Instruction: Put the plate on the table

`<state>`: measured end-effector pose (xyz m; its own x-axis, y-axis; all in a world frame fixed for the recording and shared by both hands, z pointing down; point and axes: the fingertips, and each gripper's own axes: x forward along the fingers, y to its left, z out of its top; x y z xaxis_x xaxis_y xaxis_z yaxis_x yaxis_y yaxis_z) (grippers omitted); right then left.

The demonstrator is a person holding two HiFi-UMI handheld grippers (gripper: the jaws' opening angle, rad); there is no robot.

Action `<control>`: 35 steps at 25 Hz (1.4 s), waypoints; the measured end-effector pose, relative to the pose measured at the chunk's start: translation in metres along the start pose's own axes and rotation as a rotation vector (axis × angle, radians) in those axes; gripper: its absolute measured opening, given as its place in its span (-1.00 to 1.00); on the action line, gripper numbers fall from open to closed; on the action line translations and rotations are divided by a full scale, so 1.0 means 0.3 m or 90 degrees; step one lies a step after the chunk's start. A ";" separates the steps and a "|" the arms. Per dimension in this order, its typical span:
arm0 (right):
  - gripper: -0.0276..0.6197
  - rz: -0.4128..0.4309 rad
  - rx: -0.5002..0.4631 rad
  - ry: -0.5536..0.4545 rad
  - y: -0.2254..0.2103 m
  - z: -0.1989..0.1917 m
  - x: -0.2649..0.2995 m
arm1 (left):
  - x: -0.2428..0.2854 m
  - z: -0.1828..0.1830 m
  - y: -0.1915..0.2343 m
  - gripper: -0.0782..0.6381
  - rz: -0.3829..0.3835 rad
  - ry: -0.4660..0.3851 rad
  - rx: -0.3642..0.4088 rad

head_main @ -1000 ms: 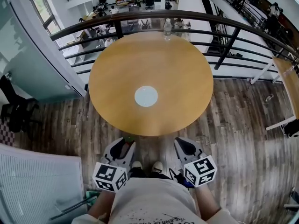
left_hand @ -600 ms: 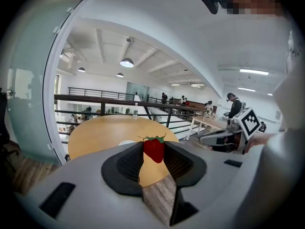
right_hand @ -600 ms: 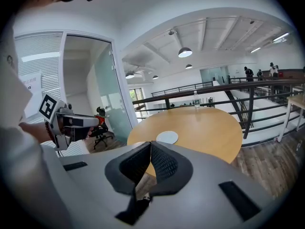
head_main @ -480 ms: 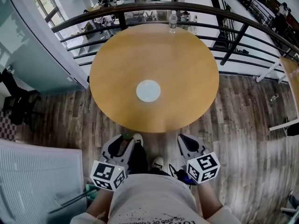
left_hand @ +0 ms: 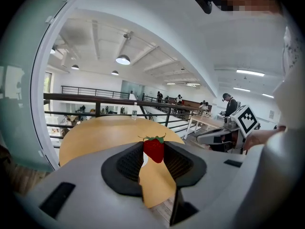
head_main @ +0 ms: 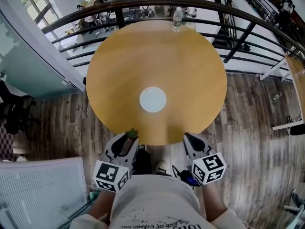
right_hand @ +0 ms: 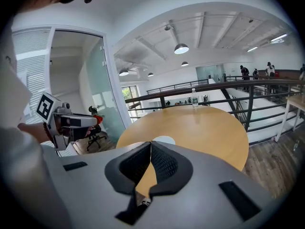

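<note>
Table (head_main: 190,70) top mostly bare, so there's a clear path in from the near rim, where my left gripper (head_main: 127,138) and right gripper (head_main: 187,137) sit. Only two things stand on it: plate (head_main: 152,99) near the middle and bottle (head_main: 177,19) at the far rim. Railing (head_main: 238,30) curves close behind the far side and blocks passage there. Glass wall (head_main: 28,70) near the table's left. Open floor on the right. Strawberry (left_hand: 154,149) fills my left jaws.

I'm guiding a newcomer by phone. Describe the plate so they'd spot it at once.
Find the big round wooden table beside the dark curved railing. Near its middle lies the plate, small, round and pale white. It lies flat, unlike the clear bottle standing at the table's far edge.
</note>
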<state>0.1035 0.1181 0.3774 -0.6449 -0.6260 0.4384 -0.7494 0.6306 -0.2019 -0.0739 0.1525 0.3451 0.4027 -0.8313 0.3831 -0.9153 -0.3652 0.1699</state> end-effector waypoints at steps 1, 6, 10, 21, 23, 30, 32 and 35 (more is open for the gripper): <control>-0.84 -0.007 -0.002 -0.001 -0.004 0.020 0.023 | 0.022 0.013 0.026 -0.37 -0.007 0.000 0.001; -0.84 -0.045 0.004 -0.006 -0.026 0.105 0.133 | 0.127 0.096 0.138 -0.37 -0.050 -0.012 0.005; -0.84 -0.083 0.013 -0.005 -0.063 0.164 0.210 | 0.186 0.145 0.227 -0.38 -0.079 -0.011 0.004; -0.84 -0.141 0.034 -0.023 -0.100 0.092 0.179 | 0.245 0.114 0.223 -0.37 -0.130 -0.017 0.020; -0.84 -0.140 0.033 -0.021 -0.112 0.113 0.179 | 0.252 0.116 0.221 -0.38 -0.128 -0.008 0.020; -0.83 -0.119 0.022 -0.009 -0.149 0.257 0.285 | 0.313 0.186 0.325 -0.37 -0.108 0.024 0.002; -0.84 -0.112 0.019 -0.006 -0.164 0.278 0.306 | 0.329 0.186 0.339 -0.37 -0.102 0.034 0.001; -0.83 -0.101 0.015 -0.008 -0.185 0.284 0.321 | 0.349 0.166 0.337 -0.37 -0.095 0.046 0.003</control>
<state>0.0703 -0.0163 0.3563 -0.5194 -0.7228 0.4558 -0.8454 0.5122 -0.1511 -0.1243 0.0077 0.3572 0.5327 -0.7359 0.4180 -0.8455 -0.4839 0.2257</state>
